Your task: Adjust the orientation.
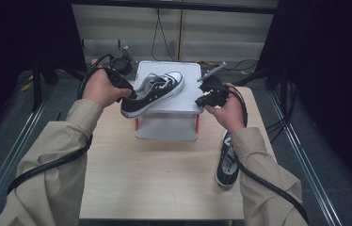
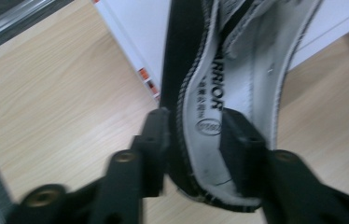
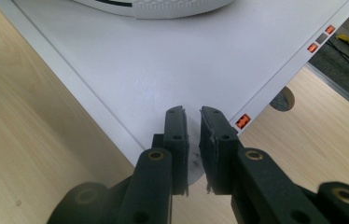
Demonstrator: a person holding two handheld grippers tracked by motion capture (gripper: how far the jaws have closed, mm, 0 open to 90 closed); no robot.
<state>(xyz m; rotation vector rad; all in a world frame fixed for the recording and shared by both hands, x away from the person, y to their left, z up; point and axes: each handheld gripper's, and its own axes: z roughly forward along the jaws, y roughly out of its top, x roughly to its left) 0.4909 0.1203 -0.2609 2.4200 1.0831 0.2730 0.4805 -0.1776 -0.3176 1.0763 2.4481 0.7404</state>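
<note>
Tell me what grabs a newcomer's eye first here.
The black canvas sneaker with white sole, lying half on the white box lid at the table's middle, its heel wall pinched in the left claw. Next, its twin sneaker lying by the right sleeve, and the right claw nearly closed over the lid's corner.

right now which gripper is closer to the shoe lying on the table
Right. The right gripper hovers at the white box's corner, above and behind the shoe on the table. The left gripper is across the box, gripping the other shoe.

Open tabletop along the near edge and left side. Blocked at the far edge by the white box, at the right edge by a second shoe.
</note>
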